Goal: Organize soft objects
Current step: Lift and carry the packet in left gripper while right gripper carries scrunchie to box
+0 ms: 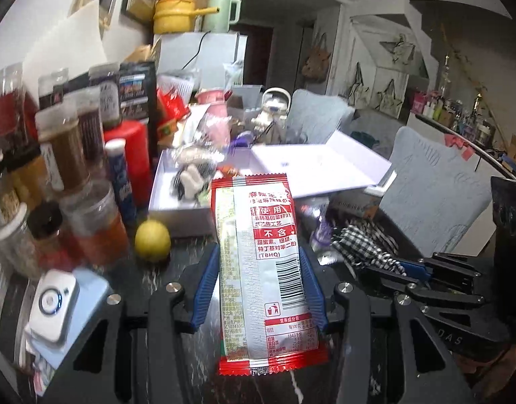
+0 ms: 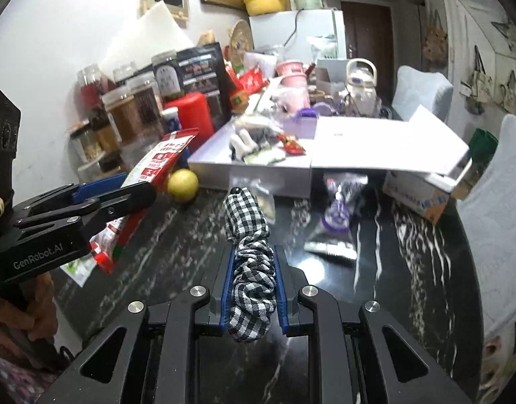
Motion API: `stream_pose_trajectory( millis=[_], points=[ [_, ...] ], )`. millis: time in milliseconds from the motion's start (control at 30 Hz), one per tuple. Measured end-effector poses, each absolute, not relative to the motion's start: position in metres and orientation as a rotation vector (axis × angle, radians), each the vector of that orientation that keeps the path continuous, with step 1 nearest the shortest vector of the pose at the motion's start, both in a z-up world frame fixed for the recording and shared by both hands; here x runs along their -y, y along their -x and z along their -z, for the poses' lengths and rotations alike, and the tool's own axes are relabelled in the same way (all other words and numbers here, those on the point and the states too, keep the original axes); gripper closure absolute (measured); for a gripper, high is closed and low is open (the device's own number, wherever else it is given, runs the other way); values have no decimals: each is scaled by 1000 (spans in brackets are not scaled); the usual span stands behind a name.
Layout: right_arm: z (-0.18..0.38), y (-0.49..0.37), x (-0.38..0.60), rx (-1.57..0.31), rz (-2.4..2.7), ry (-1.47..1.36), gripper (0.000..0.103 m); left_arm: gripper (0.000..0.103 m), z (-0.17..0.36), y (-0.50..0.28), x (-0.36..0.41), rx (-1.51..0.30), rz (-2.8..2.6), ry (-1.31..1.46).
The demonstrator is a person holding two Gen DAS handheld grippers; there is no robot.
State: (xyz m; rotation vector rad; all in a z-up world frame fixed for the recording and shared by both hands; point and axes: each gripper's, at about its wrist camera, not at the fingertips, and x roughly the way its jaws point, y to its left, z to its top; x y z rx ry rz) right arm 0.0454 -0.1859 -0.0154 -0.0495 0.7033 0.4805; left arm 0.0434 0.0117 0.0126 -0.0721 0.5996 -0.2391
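My left gripper [image 1: 258,256] is shut on a red and white snack packet [image 1: 258,252], held upright above the dark marble table [image 2: 409,252]. The packet also shows in the right wrist view [image 2: 157,165], with the left gripper [image 2: 123,195] around it. My right gripper [image 2: 253,252] is shut on a black and white checked fabric piece [image 2: 249,235], also seen in the left wrist view [image 1: 365,242]. An open white box [image 2: 251,168] behind holds several small soft items [image 2: 258,141]; its lid [image 2: 385,144] lies to the right.
A yellow lemon [image 2: 183,184] lies by the box's front corner. Spice jars [image 1: 66,155] and a red canister [image 2: 190,114] crowd the left. A clear packet with purple print [image 2: 335,215] lies on the table. A small carton [image 2: 419,195] sits under the lid. Grey chairs [image 2: 493,208] stand right.
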Motion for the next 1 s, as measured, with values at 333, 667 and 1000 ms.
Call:
stream_pose_trajectory(
  millis=[333,667,1000],
  points=[
    [-15,-73,177,-637,-524,54,82,56,-42,-71,-13,-519,241,64],
    [-38,-110,168,-589,-543,63,82,56,-62,-105,-19,-454,244,78],
    [-59,-158,157,-534,-560,74,82,56,-75,-156,-32,-418,228,102]
  ],
)
